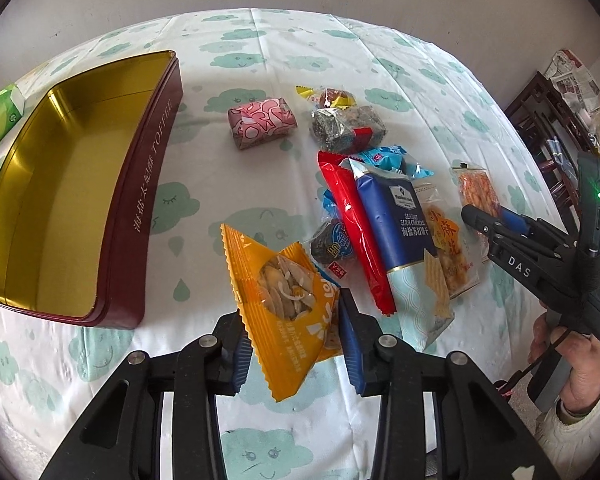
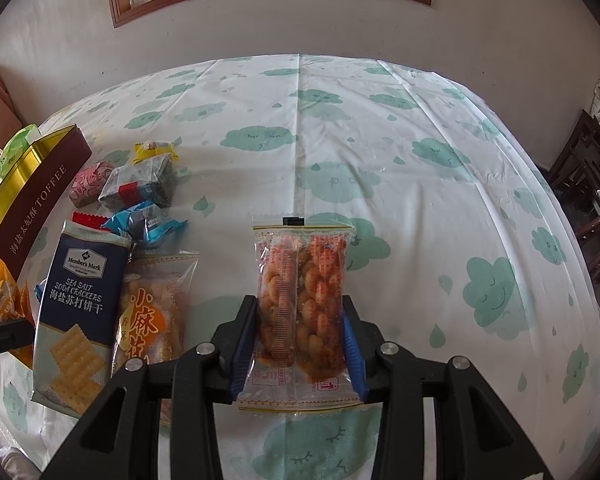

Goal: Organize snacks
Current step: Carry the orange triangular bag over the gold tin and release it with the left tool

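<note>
while the left gripper (image 1: 296, 344) is pinching the orange snack packet (image 1: 288, 308) between its blue pads, the left wrist view is showing that packet standing up off the tablecloth (image 1: 260, 40), just to the right of the open toffee tin (image 1: 80, 184). the tin is lying empty, its gold inside showing. further right of the tin, the rest of the snacks are sitting in a loose heap: a pink wrapped box (image 1: 262, 122), a dark wrapped block (image 1: 346, 128), a red packet (image 1: 354, 224), a blue cracker pack (image 1: 400, 232) and a pale twist packet (image 1: 450, 252). far right of the tin, a hand (image 1: 576, 356) is holding the right gripper (image 1: 480, 220) over the heap's outer edge.

in the right wrist view, the right gripper (image 2: 300, 344) is clamping a clear packet of fried dough twists (image 2: 302, 300) by its long sides, pads pressing on the wrapper. that packet is sitting well to the right of the toffee tin (image 2: 40, 196), beyond the cracker pack (image 2: 76, 304) and the twist packet (image 2: 156, 312). whether it is lifted or lying on the cloth i cannot tell.

both hands are looking to be at the pick-up step, each with one snack gripped and nothing yet in the tin. the next move is calling for carrying the orange packet left over the tin's near wall, clearing the rim, and spreading the fingers only once it is above the gold floor; the right packet has the longer way to go, across the heap.
</note>
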`<state>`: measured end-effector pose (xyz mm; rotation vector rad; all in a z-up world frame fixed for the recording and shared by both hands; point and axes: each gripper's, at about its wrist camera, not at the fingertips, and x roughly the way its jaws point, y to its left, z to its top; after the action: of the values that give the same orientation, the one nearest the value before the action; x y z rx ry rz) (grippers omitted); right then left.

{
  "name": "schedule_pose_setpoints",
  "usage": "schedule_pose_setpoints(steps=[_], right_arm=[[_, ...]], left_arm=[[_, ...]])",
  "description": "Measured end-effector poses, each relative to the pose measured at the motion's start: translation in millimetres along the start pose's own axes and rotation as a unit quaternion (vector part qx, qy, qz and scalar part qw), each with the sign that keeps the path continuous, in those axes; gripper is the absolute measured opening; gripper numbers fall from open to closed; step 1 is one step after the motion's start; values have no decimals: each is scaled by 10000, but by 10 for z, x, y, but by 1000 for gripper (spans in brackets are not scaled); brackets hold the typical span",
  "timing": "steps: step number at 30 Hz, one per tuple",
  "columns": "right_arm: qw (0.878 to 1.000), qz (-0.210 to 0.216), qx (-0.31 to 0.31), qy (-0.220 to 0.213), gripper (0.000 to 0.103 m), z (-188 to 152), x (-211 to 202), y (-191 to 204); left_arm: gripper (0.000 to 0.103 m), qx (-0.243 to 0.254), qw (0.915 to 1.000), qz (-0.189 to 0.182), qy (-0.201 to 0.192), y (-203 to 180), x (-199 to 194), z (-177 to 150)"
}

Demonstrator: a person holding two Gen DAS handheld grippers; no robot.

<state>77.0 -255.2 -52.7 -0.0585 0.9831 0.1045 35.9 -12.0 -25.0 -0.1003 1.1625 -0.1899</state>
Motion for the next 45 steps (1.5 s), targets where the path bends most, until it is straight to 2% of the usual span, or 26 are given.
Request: schedule_pose_setpoints(steps=[9,15,18,25,32,45], right_arm=[[10000,-19,-20,72,41,13,6,-2],[9999,-40,-34,124,41,24,16,5],[9999,-61,-38,142,41,26,15,12],[9997,-100,-22,202,41,48,22,31],[9996,-138,5,229,41,51,21,27],[9994,-198,59,263,41,52,16,36]], left_arm=[[34,-47,9992,66,-402,209,-355,131],[34,-363,9945,618,-760,721,-556,300],[34,-543,9906,968,-795,1048,-559,354],[35,-798,9826,1558,-617,1645,-438,333],[35,-869,9817,1625,-482,1857,-329,266],[35,-955,9816,1633,-254,1923,-226,163]])
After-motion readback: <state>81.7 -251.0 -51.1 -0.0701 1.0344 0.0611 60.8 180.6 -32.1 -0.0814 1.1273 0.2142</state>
